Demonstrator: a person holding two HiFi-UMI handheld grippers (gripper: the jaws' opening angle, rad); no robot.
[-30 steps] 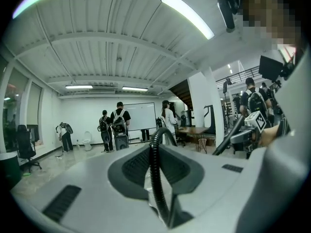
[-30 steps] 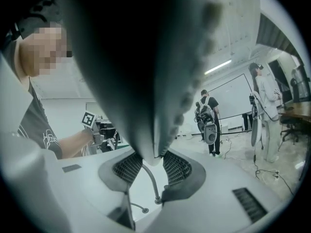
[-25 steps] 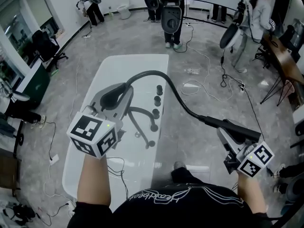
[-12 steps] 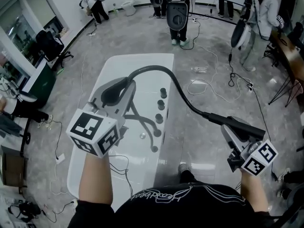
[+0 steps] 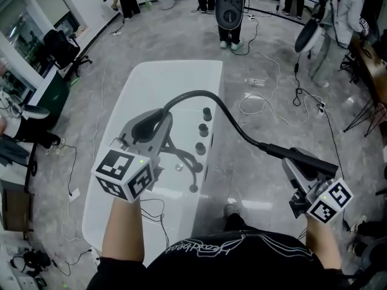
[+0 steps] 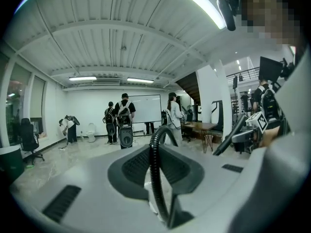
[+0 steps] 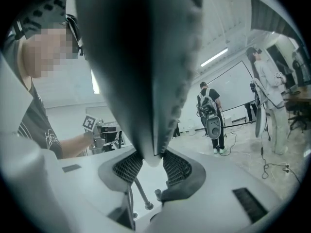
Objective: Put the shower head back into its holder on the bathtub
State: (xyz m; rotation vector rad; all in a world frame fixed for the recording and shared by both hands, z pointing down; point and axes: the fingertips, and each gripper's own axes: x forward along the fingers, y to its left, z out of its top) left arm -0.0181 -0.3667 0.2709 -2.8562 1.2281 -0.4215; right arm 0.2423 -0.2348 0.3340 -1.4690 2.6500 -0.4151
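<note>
Two grippers were clenched: the left gripper (image 5: 151,121) on the black hose (image 5: 205,95) over the white bathtub (image 5: 181,69), the right gripper (image 5: 291,165) on the shower head (image 5: 300,158), right of the tub above the floor. We judged the head light, rigid and slick, best held mid-handle, with the springy hose tugging.

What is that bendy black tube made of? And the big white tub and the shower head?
The hose looks like dark ribbed plastic or coated metal: fine rings run along it and it bends freely. The bathtub looks like glossy white acrylic or enamel; it shines with reflections. The shower head seems matte dark plastic, but that is unsure.
</note>
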